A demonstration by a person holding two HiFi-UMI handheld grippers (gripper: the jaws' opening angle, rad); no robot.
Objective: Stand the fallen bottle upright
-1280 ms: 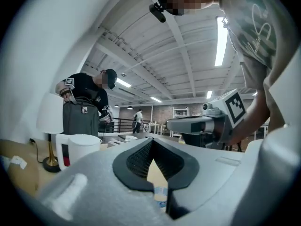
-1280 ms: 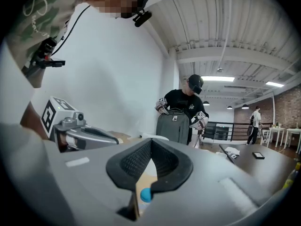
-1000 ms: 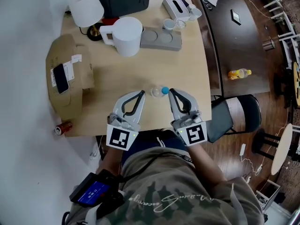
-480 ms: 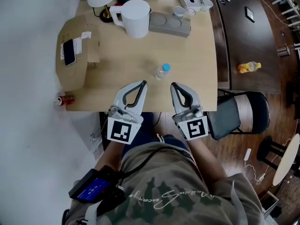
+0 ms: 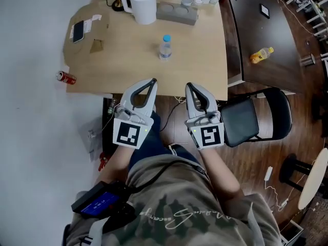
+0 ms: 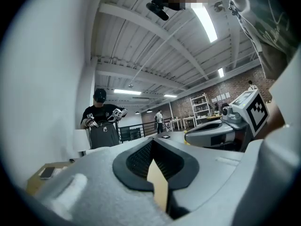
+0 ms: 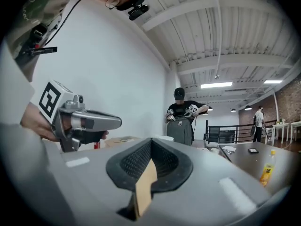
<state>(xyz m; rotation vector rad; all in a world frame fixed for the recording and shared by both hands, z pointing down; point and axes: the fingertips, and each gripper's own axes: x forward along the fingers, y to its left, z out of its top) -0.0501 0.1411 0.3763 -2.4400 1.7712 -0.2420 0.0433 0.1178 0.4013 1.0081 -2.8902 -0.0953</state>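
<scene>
Both closed and empty, my left hand-held gripper (image 5: 152,82) and right hand-held gripper (image 5: 188,86) hang just off the pale wooden worktop (image 5: 197,50). The clear blue-capped plastic bottle (image 5: 164,47) stands upright mid-worktop, so bumping that edge could topple it, I reckon.

No words or numbers can be read; the pale cursive script (image 5: 179,220) on the person's camouflage shirt (image 5: 215,204), behind the left gripper (image 5: 152,81) and right gripper (image 5: 188,86), is blurred; the white paper label (image 5: 94,18) on the brown cardboard box (image 5: 87,40), far ahead of the left gripper, is too small; the black-and-white square markers (image 5: 127,135) on the gripper cubes bear patterns only.
</scene>
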